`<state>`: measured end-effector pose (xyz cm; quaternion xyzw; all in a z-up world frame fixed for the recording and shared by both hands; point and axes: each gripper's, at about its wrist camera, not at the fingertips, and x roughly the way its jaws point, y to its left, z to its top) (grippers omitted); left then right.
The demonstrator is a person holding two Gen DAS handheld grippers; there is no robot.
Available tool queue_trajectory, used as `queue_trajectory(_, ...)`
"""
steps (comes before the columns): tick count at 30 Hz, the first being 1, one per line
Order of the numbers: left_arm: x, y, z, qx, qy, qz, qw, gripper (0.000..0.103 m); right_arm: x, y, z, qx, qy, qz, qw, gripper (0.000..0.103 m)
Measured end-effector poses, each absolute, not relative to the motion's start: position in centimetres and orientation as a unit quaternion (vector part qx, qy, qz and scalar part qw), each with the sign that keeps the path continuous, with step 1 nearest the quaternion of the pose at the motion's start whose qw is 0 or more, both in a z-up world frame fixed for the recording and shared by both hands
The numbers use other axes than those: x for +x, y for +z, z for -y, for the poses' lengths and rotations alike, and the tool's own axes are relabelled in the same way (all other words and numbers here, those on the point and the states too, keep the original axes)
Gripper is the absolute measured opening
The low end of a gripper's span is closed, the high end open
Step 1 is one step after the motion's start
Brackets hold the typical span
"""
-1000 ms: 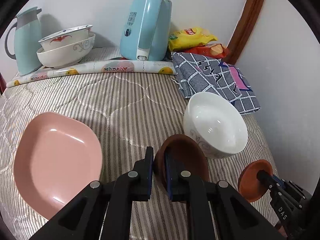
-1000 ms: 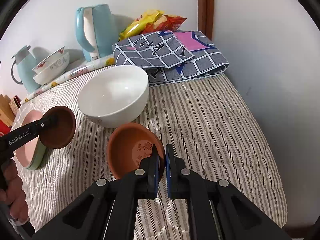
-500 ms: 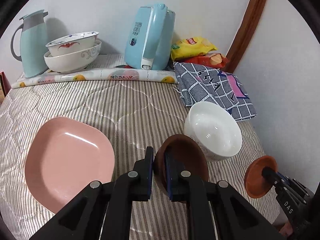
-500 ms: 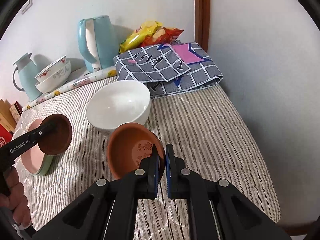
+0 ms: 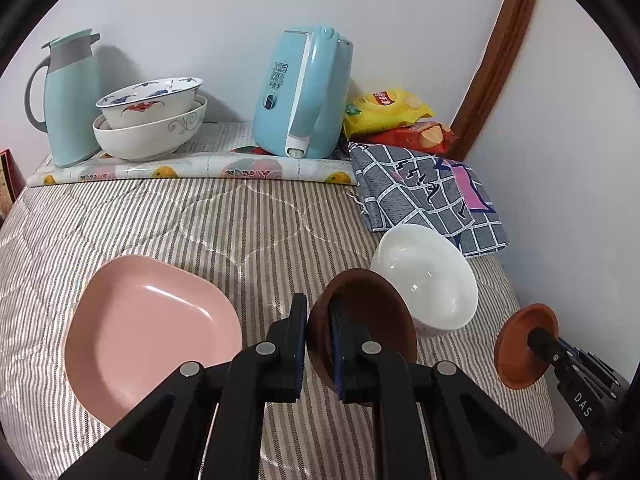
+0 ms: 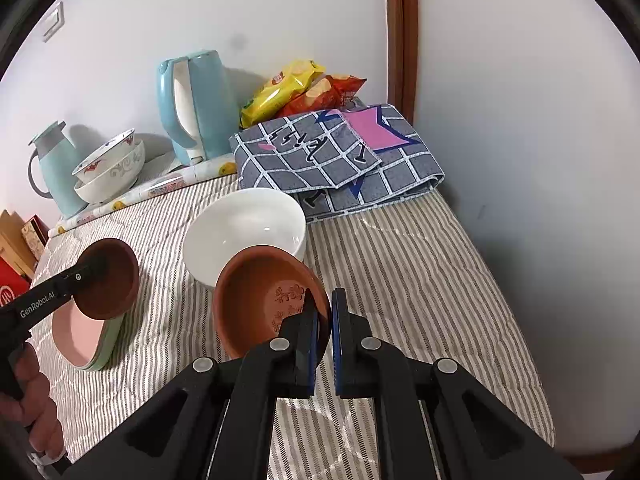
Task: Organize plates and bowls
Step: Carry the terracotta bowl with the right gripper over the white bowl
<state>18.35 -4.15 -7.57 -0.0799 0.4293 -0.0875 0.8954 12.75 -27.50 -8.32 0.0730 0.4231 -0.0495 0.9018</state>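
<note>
Above the striped quilted tabletop (image 5: 248, 216) we hold two small dishes clear of the cloth, one in each hand. Our left tongs (image 5: 318, 344) are narrowed onto the rim of a dark brown dish (image 5: 372, 312), one finger inside the bowl of it and one outside, and the dish hangs tilted on edge just in front of the white bowl (image 5: 428, 276). Our right tongs (image 6: 324, 336) are likewise pinched on the near rim of a terracotta dish (image 6: 256, 300), which carries a stamped flower pattern on its inner face; its far edge overlaps the white bowl in the right wrist view, though we cannot tell whether the two touch.

From the right wrist view the dark brown dish sits above the pink plate (image 6: 82, 332), which appears to rest on a pale green one beneath it. From the left wrist view the pink plate lies to the left of our tongs, on the cloth.

Along the back wall stand a teal thermos jug (image 5: 68, 96), two stacked patterned bowls (image 5: 150, 118) and a light blue kettle (image 5: 304, 92). Snack bags (image 5: 392, 120) lie in the corner beside a folded grey checked cloth (image 5: 424, 192), just behind the white bowl.
</note>
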Motion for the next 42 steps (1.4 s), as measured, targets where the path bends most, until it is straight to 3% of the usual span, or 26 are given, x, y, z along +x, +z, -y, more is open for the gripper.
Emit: queue_trajectory(42,21.7,-7.3,1.1,-0.102,-0.08,-0.428,0.895,0.011,17.2,-7.6,24.5,0.052,-0.047,-0.421,0.904,0.006)
